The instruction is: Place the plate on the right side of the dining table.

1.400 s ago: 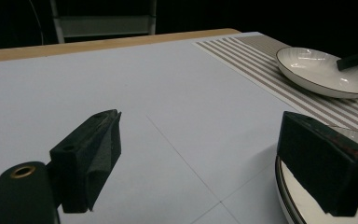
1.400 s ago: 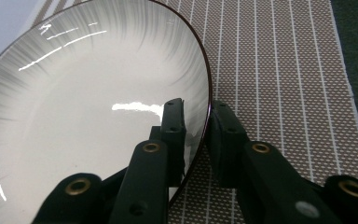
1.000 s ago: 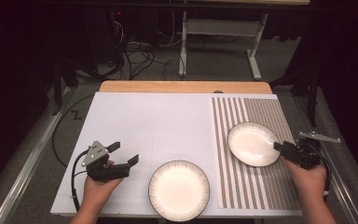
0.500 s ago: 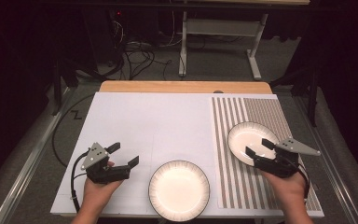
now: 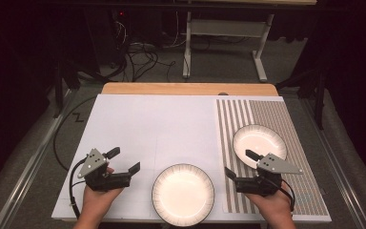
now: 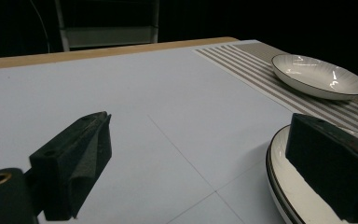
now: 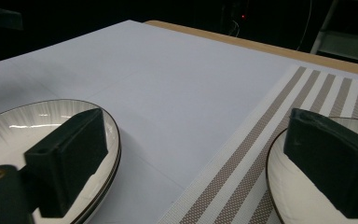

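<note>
Now both grippers hang open over the table. The right gripper, whose jaws have just been opening with nothing between them, sits between the two plates, just clear of the far plate on the striped mat. That plate looks placed, so I judge the near plate is next. The left gripper waits just beside it, jaws spread and empty. Both plates are white, shallow, ribbed, with a thin dark rim. Next move calls for pinching that low rim cleanly.

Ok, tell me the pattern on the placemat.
Brown-and-white stripes on the placemat, clearest in the high view.
</note>
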Tool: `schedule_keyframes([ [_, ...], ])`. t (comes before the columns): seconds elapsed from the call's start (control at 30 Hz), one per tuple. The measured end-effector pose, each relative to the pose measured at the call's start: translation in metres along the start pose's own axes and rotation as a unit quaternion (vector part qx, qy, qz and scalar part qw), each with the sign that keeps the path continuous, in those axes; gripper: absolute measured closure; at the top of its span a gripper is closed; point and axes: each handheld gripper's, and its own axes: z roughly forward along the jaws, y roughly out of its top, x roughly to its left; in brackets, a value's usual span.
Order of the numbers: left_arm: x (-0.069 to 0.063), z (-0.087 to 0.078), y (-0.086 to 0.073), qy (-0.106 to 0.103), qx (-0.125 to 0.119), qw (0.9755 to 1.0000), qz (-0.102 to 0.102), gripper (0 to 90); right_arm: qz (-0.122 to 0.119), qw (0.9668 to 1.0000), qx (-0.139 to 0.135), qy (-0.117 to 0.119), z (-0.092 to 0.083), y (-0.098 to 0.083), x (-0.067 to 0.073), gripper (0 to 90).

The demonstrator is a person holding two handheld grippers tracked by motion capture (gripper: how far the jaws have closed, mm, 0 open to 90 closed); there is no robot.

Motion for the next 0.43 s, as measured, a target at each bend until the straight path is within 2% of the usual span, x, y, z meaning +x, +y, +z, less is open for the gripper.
schedule_keyframes([
  [0.07,-0.0019,0.0017,-0.0002,0.007,0.006,0.9999,0.009,0.2,-0.001,1.0000,0.001,0.000,0.0013,-0.0033,0.0015,1.2],
  [0.2,-0.0039,0.0041,-0.0001,0.014,0.003,0.9998,0.014,0.0,0.004,1.0000,0.000,0.001,0.0029,-0.0073,0.0010,0.9],
  [0.4,-0.0075,0.0032,0.0013,0.007,0.001,0.9998,0.018,0.0,0.007,1.0000,-0.006,0.002,-0.0018,-0.0096,0.0014,0.9],
  [0.43,-0.0094,0.0018,0.0029,0.005,-0.002,0.9997,0.026,0.0,0.008,0.9999,-0.006,0.001,-0.0032,-0.0096,0.0015,0.9],
])
